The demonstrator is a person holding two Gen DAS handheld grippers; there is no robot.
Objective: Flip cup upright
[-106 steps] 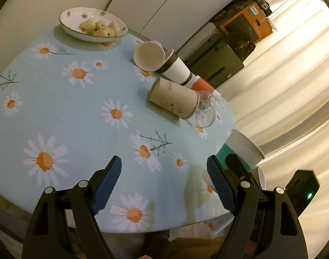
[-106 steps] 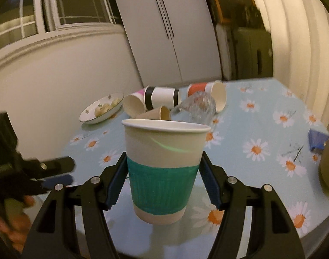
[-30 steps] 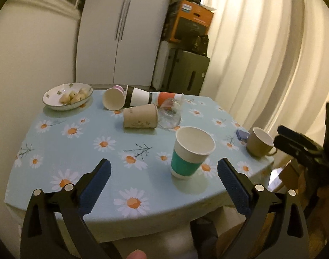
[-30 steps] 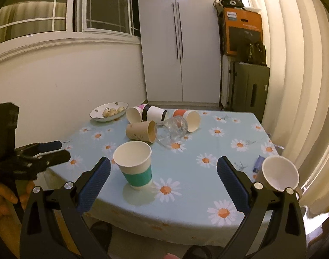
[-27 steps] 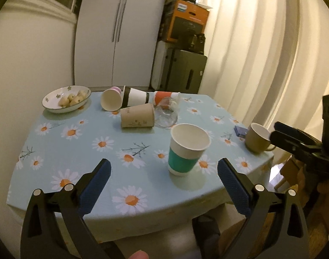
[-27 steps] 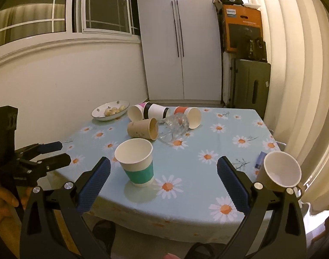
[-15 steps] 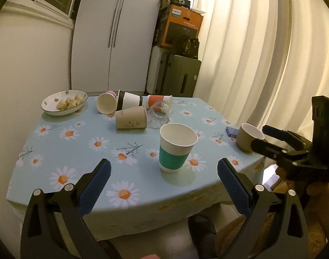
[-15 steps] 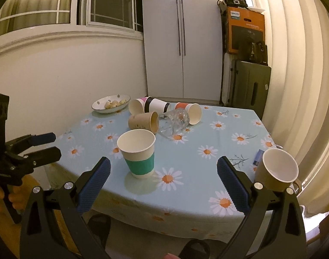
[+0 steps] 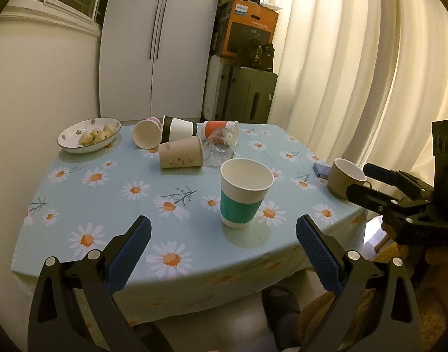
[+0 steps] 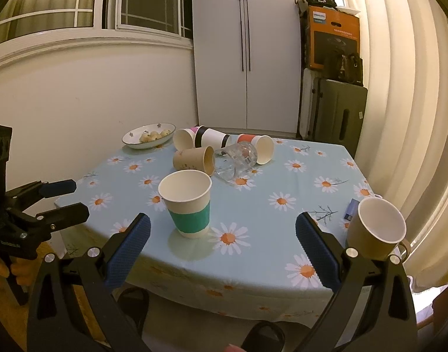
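A white paper cup with a teal band (image 9: 244, 194) stands upright near the front of the daisy-print table (image 9: 86, 193); it also shows in the right wrist view (image 10: 188, 204). My left gripper (image 9: 223, 252) is open and empty, held off the table's front edge. My right gripper (image 10: 223, 249) is open and empty, also back from the edge. Each gripper shows in the other's view, the right one (image 9: 391, 187) at the table's right and the left one (image 10: 53, 202) at its left.
At the back lie a brown paper cup (image 9: 181, 156), a pink cup (image 9: 146, 132), a black-banded cup (image 9: 178, 127), a red cup (image 9: 221, 127) and a glass (image 9: 219, 149) on their sides. A bowl of food (image 9: 89, 135) sits back left. A tan mug (image 10: 376, 231) stands at the right edge.
3.5 s ago my right gripper stood around the teal cup. Since then both grippers have drawn back from the table, and the cup stands alone.
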